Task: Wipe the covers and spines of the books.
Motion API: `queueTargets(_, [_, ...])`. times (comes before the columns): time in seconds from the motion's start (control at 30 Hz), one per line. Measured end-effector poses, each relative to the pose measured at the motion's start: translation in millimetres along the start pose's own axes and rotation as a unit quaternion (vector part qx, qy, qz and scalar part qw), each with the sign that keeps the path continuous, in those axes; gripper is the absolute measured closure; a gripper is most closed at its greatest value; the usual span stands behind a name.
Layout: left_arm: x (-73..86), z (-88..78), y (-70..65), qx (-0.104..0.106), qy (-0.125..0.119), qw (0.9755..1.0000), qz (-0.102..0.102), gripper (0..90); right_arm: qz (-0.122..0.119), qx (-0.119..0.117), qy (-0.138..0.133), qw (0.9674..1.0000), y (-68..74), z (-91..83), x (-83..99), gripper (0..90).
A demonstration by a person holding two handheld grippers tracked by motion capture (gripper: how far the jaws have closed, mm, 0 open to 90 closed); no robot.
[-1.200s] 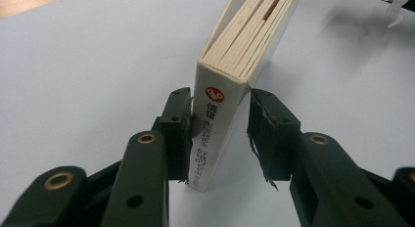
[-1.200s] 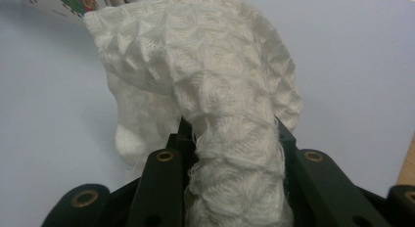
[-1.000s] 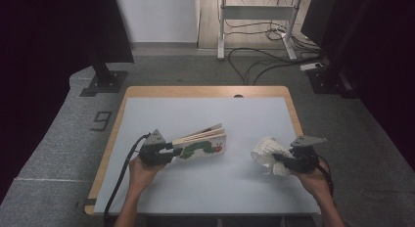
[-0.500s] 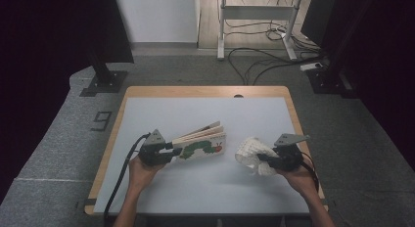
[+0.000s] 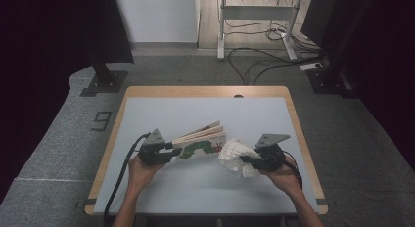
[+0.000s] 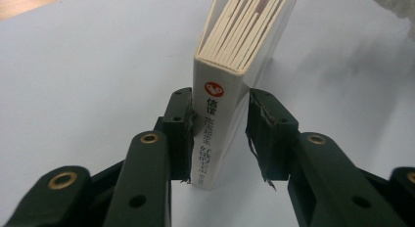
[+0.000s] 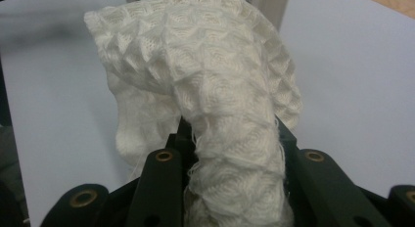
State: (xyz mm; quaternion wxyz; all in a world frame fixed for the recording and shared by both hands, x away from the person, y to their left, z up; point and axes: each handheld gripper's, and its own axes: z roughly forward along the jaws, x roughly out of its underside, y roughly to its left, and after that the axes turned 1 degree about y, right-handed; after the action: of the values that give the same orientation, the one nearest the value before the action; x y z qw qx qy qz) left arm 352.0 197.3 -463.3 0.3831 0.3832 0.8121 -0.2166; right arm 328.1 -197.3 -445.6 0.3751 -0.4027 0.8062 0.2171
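Left gripper [image 5: 169, 152] is clamped on the spine end of one board book [image 5: 200, 144], holding it on the pale table [image 5: 195, 114] with its pages fanned a bit; right gripper [image 5: 246, 161] is pinching one white knitted cloth [image 5: 234, 156], bunched up just beside the book's far end; so two grippers, one book, one cloth.
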Motion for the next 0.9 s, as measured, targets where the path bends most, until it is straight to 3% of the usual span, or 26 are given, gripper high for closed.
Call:
queueTargets(0.37, [0.0, 0.0, 0.3, 0.001, 0.0, 1.0, 0.002, 63.0, -0.032, -0.032, 0.0, 0.999, 21.2, 25.4, -22.3, 66.9])
queueTargets(0.9, [-0.1, -0.2, 0.7, 0.002, 0.001, 1.0, 0.007, 63.1, -0.071, -0.073, -0.006, 0.9947, 52.9, 69.5, -54.4, 66.9])
